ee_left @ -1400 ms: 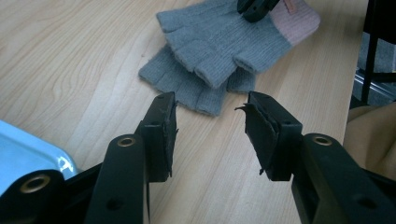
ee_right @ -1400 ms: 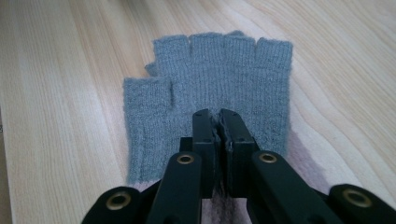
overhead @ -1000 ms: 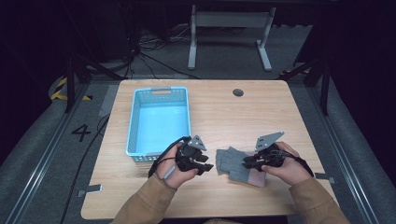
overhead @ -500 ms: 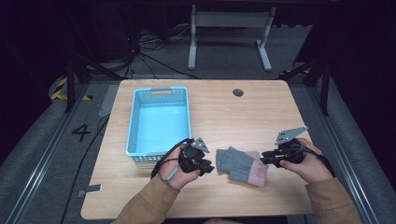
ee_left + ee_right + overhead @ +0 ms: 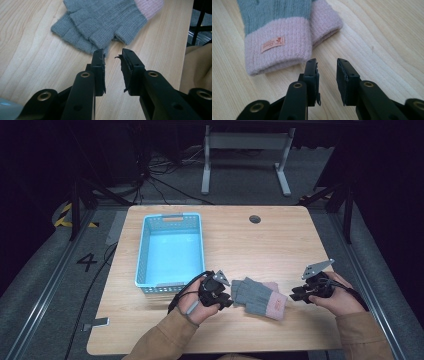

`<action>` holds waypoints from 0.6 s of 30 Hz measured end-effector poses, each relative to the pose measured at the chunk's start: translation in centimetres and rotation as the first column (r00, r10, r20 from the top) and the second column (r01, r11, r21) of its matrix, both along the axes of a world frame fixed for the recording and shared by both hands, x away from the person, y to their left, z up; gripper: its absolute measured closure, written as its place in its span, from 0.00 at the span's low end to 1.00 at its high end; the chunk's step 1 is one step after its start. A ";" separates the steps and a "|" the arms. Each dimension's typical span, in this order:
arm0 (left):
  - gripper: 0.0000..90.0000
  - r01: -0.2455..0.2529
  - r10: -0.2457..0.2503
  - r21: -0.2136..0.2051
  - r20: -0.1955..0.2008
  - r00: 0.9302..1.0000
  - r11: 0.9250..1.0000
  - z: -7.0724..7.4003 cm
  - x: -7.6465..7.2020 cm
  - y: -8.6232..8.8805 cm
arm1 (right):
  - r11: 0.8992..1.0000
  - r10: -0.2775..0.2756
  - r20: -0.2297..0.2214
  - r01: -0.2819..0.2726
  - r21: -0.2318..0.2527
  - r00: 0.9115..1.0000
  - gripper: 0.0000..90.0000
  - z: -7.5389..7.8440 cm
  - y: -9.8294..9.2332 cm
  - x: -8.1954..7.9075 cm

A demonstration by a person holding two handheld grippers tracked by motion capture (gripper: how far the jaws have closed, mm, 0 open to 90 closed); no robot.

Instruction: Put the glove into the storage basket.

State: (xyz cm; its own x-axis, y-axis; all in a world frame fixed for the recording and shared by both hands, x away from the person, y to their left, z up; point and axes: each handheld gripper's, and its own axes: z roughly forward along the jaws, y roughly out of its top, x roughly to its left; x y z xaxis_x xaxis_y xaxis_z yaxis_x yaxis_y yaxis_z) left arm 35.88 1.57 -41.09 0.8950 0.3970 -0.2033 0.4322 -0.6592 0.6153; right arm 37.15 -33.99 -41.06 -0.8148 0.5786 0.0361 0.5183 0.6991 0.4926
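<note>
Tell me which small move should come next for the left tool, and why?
Probably a short push forward, so the left tool takes the finger ends of the grey gloves between its jaws. Its jaws stand apart with nothing in them, just short of the knit edge. The gloves lie stacked flat on the table, and the blue basket waits beside them.

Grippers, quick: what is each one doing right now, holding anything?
Left gripper: open, holding nothing, tips just short of the gloves.
Right gripper: open, holding nothing, jaws just been opening, beside the gloves' pink cuffs.
</note>
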 end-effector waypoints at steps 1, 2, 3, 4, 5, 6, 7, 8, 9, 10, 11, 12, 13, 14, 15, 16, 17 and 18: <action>0.82 0.004 -0.004 0.010 -0.004 1.000 1.000 -0.1 0.0 -0.1 | 1.000 0.003 -0.008 -0.003 -0.002 1.000 0.78 -0.1 0.1 0.0; 0.82 0.004 -0.004 0.010 -0.002 1.000 1.000 -0.3 0.0 -0.1 | 1.000 0.015 -0.011 -0.015 -0.006 1.000 0.78 -0.2 0.1 0.1; 0.82 0.004 -0.004 0.010 -0.002 1.000 1.000 -0.3 0.0 -0.1 | 1.000 0.015 -0.017 -0.015 -0.007 1.000 0.78 -0.3 0.2 0.0; 0.82 -0.002 0.002 0.013 -0.007 1.000 1.000 -0.6 0.1 -0.3 | 1.000 0.024 -0.019 -0.024 -0.012 1.000 0.78 -0.4 0.3 0.0; 0.82 0.004 -0.003 0.021 -0.012 1.000 1.000 -0.7 0.1 -0.3 | 1.000 0.028 -0.026 -0.028 -0.012 0.999 0.78 -0.5 0.3 0.0; 0.82 0.005 -0.005 0.024 -0.011 1.000 1.000 -0.8 0.2 -0.4 | 1.000 0.028 -0.030 -0.029 -0.012 0.999 0.78 -0.5 0.4 0.0; 0.82 0.005 -0.005 0.024 -0.011 1.000 1.000 -0.8 0.2 -0.4 | 1.000 0.028 -0.032 -0.028 -0.013 0.999 0.78 -0.6 0.4 0.0; 0.82 0.003 -0.003 0.025 -0.018 1.000 1.000 -1.1 0.2 -0.6 | 0.999 0.029 -0.031 -0.030 -0.015 0.999 0.78 -0.6 0.5 0.1; 0.81 0.001 -0.001 0.025 -0.020 1.000 1.000 -1.3 0.2 -0.7 | 0.999 0.036 -0.031 -0.036 -0.015 0.999 0.78 -0.6 0.5 0.1; 0.81 0.001 -0.001 0.025 -0.020 1.000 1.000 -1.3 0.2 -0.7 | 0.999 0.036 -0.031 -0.036 -0.015 0.999 0.78 -0.6 0.5 0.1; 0.81 -0.006 0.006 0.030 -0.013 1.000 1.000 -1.6 0.3 -0.9 | 0.999 0.035 -0.036 -0.035 -0.018 0.999 0.78 -0.7 0.6 0.1; 0.82 -0.011 0.011 0.032 -0.017 1.000 0.999 -1.7 0.4 -1.0 | 0.999 0.035 -0.038 -0.035 -0.018 0.999 0.78 -0.7 0.6 0.1; 0.82 -0.009 0.009 0.037 -0.017 1.000 0.999 -1.8 0.5 -1.1 | 0.999 0.033 -0.038 -0.034 -0.019 0.999 0.78 -0.7 0.6 0.1; 0.82 -0.020 0.021 0.038 -0.022 1.000 0.999 -2.0 0.5 -1.2 | 0.999 0.034 -0.038 -0.035 -0.020 0.999 0.78 -0.7 0.6 0.1; 0.82 -0.025 0.027 0.046 -0.025 0.999 0.999 -2.2 0.7 -1.4 | 0.999 0.034 -0.039 -0.035 -0.020 0.999 0.78 -0.7 0.6 0.0; 0.81 -0.032 0.033 0.046 -0.026 0.999 0.998 -2.3 0.8 -1.5 | 0.999 0.040 -0.042 -0.041 -0.024 0.998 0.77 -0.7 0.6 0.0; 0.81 -0.038 0.039 0.043 -0.026 0.999 0.998 -2.4 0.9 -1.6 | 0.999 0.037 -0.044 -0.039 -0.024 0.998 0.77 -0.8 0.6 0.0; 0.81 -0.038 0.039 0.043 -0.026 0.999 0.998 -2.4 0.9 -1.6 | 0.999 0.037 -0.044 -0.039 -0.024 0.998 0.77 -0.8 0.6 0.0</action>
